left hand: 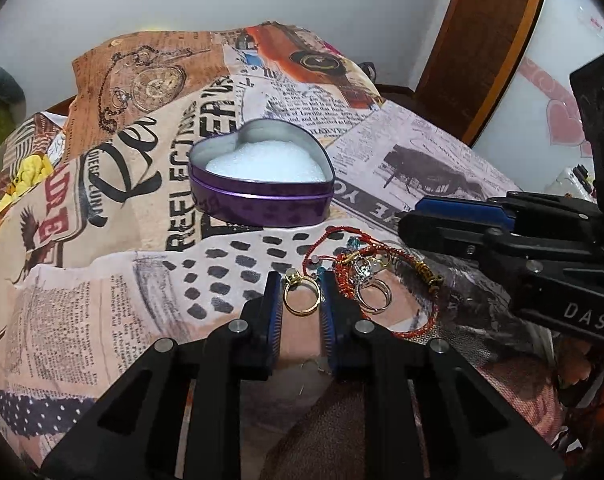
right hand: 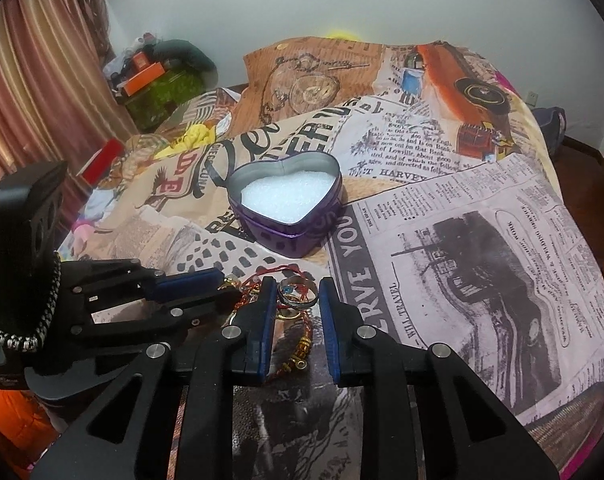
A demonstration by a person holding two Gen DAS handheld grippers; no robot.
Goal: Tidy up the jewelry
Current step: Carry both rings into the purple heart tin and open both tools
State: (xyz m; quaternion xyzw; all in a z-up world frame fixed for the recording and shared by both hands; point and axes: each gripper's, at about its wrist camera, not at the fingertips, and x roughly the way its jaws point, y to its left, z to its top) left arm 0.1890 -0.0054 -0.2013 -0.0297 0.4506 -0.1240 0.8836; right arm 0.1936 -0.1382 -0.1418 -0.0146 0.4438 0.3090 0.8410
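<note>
Between our left gripper's [left hand: 301, 294] jaws sits a gold ring [left hand: 299, 295], the pads drawn in against its sides, so we read it as pinched. Our right gripper's [right hand: 295, 296] jaws are likewise narrowed on a silver ring [right hand: 297, 295], which stands on edge between the pads. Both rings come from the small heap of jewelry [left hand: 366, 270] on the bed cover [left hand: 113, 300]: red thread bracelets [left hand: 386, 280], more rings and beads, lying tangled just beside the jaws. Beyond the heap stands the purple heart tin [left hand: 261, 196], lid off, with white foam [left hand: 265, 164] inside and nothing on it yet.

We judge the step in hand to be the first pick. Next we should lift each ring clear of the threads without snagging them, carry it over the tin's rim, and set it on the foam.
</note>
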